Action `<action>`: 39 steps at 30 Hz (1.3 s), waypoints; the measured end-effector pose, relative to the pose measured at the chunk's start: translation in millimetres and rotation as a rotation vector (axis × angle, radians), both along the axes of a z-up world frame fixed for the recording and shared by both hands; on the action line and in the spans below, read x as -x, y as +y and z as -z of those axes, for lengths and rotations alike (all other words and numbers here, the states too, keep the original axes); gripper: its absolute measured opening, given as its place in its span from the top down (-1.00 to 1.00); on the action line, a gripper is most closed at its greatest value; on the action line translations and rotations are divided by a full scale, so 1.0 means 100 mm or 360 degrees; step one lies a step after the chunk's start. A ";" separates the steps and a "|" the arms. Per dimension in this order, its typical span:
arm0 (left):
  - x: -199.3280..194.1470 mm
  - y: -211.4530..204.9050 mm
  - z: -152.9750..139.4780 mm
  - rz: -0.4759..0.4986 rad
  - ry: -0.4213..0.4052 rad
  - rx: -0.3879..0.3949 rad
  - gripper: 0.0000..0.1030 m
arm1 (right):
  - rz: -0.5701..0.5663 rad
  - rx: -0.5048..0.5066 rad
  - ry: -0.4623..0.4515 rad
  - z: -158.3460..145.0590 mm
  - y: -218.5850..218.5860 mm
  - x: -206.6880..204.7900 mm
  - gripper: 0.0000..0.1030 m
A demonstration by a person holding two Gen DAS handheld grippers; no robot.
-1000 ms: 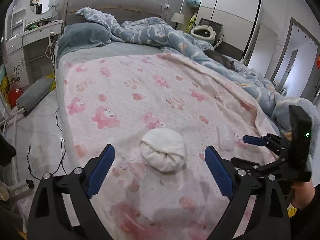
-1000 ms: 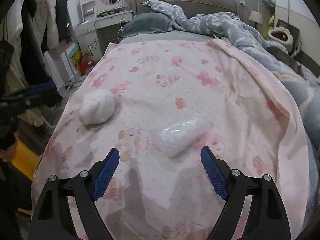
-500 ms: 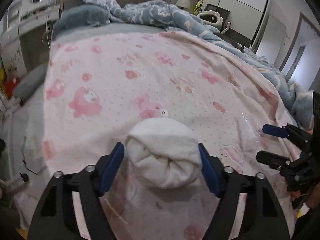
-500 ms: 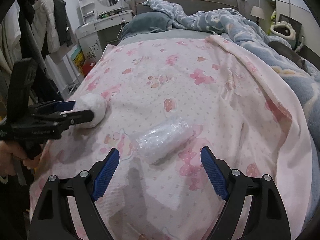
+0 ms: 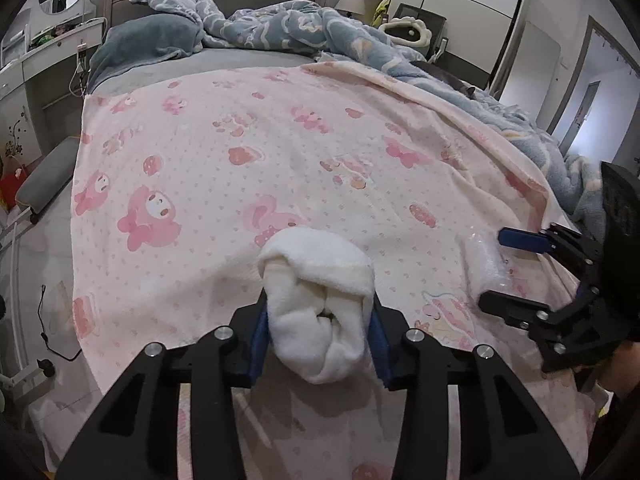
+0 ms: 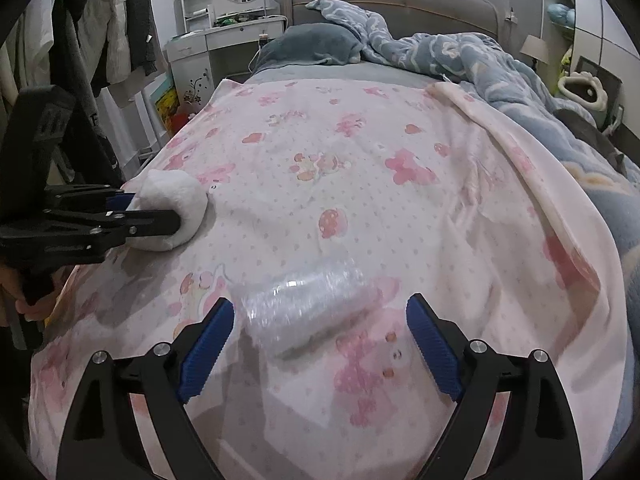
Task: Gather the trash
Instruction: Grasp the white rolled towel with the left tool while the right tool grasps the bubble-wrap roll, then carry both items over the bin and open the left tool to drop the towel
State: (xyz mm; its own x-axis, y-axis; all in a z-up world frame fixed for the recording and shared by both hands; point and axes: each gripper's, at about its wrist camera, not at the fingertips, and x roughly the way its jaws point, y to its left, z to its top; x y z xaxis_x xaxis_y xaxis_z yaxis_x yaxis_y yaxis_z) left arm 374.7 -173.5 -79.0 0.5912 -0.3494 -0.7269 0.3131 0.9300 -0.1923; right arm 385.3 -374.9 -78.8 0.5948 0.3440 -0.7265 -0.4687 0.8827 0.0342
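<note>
Jaws of the left gripper [image 5: 318,330] are closing on the white cloth wad [image 5: 318,304], low in the centre of the left wrist view; both blue pads already press its flanks and the soft bundle bulges out between them, so it looks gripped, though it rests on the pink blanket [image 5: 240,152]. The right gripper [image 6: 320,344], low in the right wrist view, is opening wider, and the clear plastic wrap roll [image 6: 308,304] lies between its pads, closer to the left pad, with neither pad touching it. Seen from the right wrist, the wad sits at the left edge of the frame, near the blanket's side, well apart from the plastic roll in the lower centre. Beyond both lie the grey pillow [image 5: 144,44] and the rumpled blue duvet [image 5: 320,32] toward the upper part of the frame. Several risks seem likely: the wad is loosely rolled, so a squeeze on its outer layers alone could let it unroll or sag out when lifted; the pads sit low against the bedding and could pinch a fold of blanket along with it. The plastic roll is slick, crushable and lies askew to the right jaws, so an off-centre close could push it sideways or squirt it out.
</note>
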 end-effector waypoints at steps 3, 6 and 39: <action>0.04 0.05 -0.05 0.0016 -0.0014 0.0019 0.12 | -0.0006 0.0024 0.0011 0.04 0.07 -0.06 -0.73; 0.08 0.12 -0.12 0.0026 -0.0036 0.0061 0.12 | -0.0007 0.0089 0.0027 0.08 0.15 -0.08 -0.73; 1.08 1.27 -0.41 -0.0094 -0.0102 0.0021 0.12 | 0.0067 -0.0005 -0.0091 -0.38 1.08 0.47 -0.27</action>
State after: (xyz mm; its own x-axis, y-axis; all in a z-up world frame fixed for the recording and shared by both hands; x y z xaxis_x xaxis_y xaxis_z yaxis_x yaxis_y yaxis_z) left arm 266.5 -46.0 -38.4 0.6561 -0.3220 -0.6825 0.2697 0.9447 -0.1864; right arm 338.6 -266.9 -40.7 0.6493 0.3202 -0.6898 -0.4326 0.9015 0.0112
